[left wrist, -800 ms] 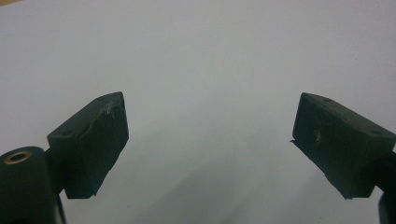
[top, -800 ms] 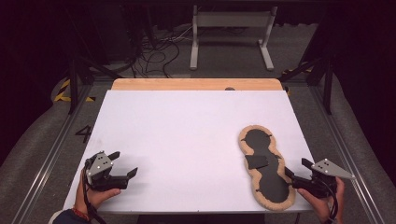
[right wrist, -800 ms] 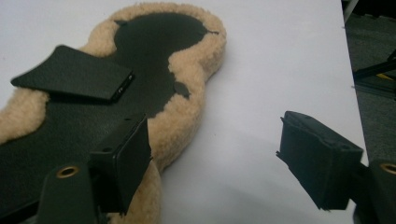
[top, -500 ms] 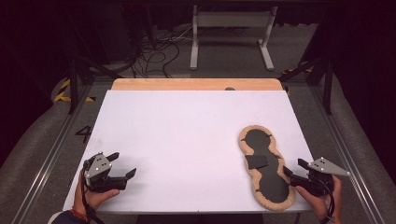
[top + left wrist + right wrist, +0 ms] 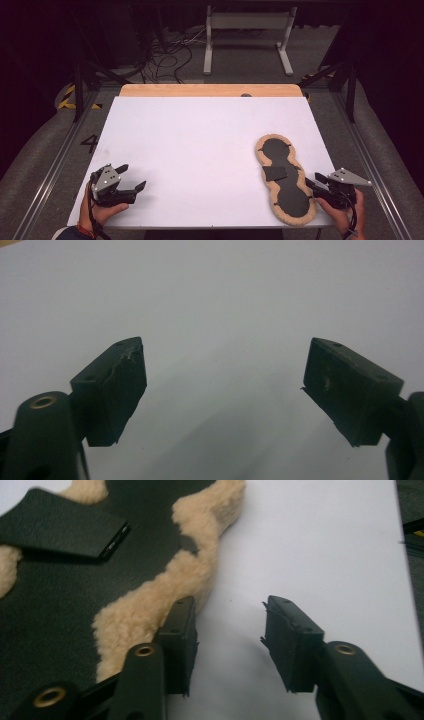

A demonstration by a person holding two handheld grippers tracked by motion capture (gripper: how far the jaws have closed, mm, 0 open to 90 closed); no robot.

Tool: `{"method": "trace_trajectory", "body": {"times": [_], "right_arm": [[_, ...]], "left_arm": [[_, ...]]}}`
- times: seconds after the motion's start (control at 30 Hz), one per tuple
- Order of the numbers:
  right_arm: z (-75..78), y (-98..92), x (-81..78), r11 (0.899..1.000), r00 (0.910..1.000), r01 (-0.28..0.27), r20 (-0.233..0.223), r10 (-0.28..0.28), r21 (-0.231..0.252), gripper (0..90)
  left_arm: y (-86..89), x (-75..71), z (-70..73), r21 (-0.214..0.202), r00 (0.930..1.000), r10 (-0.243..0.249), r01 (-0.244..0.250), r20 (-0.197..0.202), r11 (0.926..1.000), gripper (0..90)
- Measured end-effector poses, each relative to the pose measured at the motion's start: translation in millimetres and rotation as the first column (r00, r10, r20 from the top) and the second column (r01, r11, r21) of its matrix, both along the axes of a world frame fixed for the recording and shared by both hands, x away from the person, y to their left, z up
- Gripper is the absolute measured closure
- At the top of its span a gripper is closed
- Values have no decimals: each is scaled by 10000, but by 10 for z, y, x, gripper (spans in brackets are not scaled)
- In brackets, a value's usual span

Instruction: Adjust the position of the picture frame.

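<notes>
A person's two hands rest at the near edge of a white table [image 5: 200, 145], each holding a black two-jaw gripper; the landmark here is a long, peanut-shaped pad [image 5: 286, 177] of black material edged with tan fleece, lying flat on the right-hand part of the table with one rounded end close to the near edge and the other pointing away toward the far side; a small black flap [image 5: 274, 173] lies across the pad's narrow waist, and in the right gripper view the same flap [image 5: 60, 527] is seen resting on the black surface with one corner slightly raised; the right gripper [image 5: 316, 181] sits just beside the pad's near right edge, its jaws standing apart with nothing between them; in the right gripper view the right gripper [image 5: 227, 642] has one jaw close against the fleece border [image 5: 165, 587] while the other stands over bare white table, and whether that jaw actually touches the fleece cannot be told; the left gripper [image 5: 131, 177] lies well apart from the pad, toward the opposite near corner of the table, its jaws spread wide and pointing roughly toward the pad's side; in the left gripper view the left gripper [image 5: 225, 385] frames plain white table between its two pads, empty; beyond the table's far edge, past a strip of bare wood [image 5: 210, 90], cables [image 5: 170, 55] trail across a grey floor.
</notes>
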State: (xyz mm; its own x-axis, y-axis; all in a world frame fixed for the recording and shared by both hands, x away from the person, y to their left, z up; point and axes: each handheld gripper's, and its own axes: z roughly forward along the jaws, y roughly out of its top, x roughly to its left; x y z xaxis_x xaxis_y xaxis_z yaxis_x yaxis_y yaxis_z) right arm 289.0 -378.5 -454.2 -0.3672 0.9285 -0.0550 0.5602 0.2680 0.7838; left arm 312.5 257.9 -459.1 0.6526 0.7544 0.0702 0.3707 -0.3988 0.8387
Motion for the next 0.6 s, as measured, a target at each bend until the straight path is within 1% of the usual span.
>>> {"method": "trace_trajectory", "body": {"times": [0.03,0.07,0.2,0.23,0.27,0.3,0.37,0.4,0.43,0.47,0.53,0.6], "right_arm": [[0,0,0,10000,10000,0,0,0,0,599],[0,18,6,9999,9999,-121,-20,121,-92,624],[1,15,7,9998,9998,-185,-70,185,-71,644],[1,15,7,9998,9998,-185,-70,185,-71,644],[4,20,19,9998,9999,-125,-109,124,-159,657],[6,20,25,9998,9999,-76,-104,74,-194,661],[8,15,35,9998,9999,-25,-117,23,-181,674],[6,3,49,10000,9999,-7,-148,6,-64,690],[3,-5,58,10000,9998,-18,-183,18,37,707],[-3,-6,69,10000,9997,-10,-235,11,47,727],[-15,8,93,10000,9994,-46,-339,47,13,756],[-11,36,117,10000,9993,-98,-360,99,12,798]], "left_arm": [[0,0,0,0,10000,0,0,0,10000,192],[0,0,1,16,9999,88,-88,-61,10000,199],[4,1,-1,-58,9999,134,-134,-58,9999,231],[3,0,-1,-68,9999,112,-113,-93,9999,231],[2,3,0,10,9999,27,-27,-117,10000,248],[-1,2,-1,17,9999,57,-57,-160,10000,256],[-3,6,-2,15,9999,26,-26,-157,10000,280],[-6,3,-3,11,9998,62,-62,-181,10000,280],[-6,5,-2,35,9998,27,-26,-202,10000,301],[-7,9,-4,34,9998,-25,26,-208,10000,333],[-11,13,-6,61,9996,-128,129,-236,9999,369],[-15,8,-2,97,9993,-268,270,-257,9996,454]]}}
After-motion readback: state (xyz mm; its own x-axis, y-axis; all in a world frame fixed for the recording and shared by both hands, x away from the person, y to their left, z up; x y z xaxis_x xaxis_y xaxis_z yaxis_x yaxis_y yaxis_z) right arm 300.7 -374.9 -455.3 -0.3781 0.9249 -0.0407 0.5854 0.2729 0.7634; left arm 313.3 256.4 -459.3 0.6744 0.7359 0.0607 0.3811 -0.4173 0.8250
